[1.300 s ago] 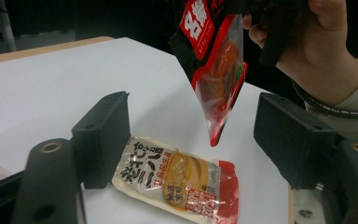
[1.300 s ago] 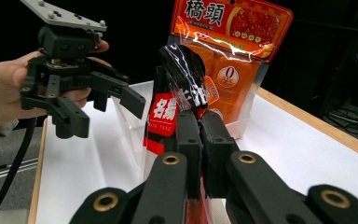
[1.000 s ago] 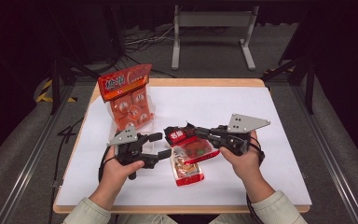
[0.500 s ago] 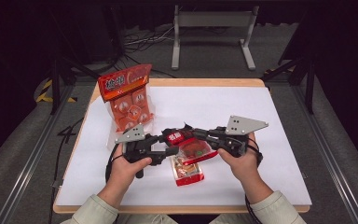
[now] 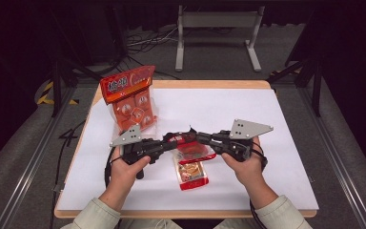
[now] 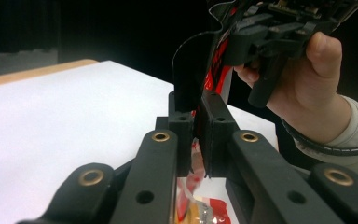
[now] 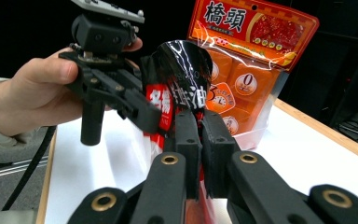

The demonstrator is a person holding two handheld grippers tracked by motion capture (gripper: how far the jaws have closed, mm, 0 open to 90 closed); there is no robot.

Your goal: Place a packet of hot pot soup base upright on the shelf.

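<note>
Both grippers meet at centre frame in the high view, clamped on the same thing — a small red-and-black sachet (image 5: 189,143) held up off the table between them.

Left gripper (image 5: 171,141): jaws have just been closing and now pinch the top edge of the sachet. In the left gripper view the two black jaws stand nearly together at mid-frame with the dark foil (image 6: 193,70) rising out of the gap between them. Left hand (image 5: 126,164) grips the handle, lower left of centre.

Right gripper (image 5: 198,138): jaws pressed together on the sachet too. In the right gripper view the pack (image 7: 182,79) stands up from between the jaws, black top curling over, red band with white characters below. Right hand (image 5: 243,162) sits lower right of centre.

Sachet's clear lower part, with brownish contents, hangs down toward the lower centre of the high view, bottom end touching or just above the white sheet — cannot tell which.

Other item: a large orange multipack (image 5: 131,98) standing upright at the upper left of the table (image 5: 267,86), well apart from the grippers. In the right gripper view it shows at upper right behind the sachet (image 7: 256,56), orange cups visible through the clear front.

White sheet (image 5: 248,109) covers most of the tabletop.
</note>
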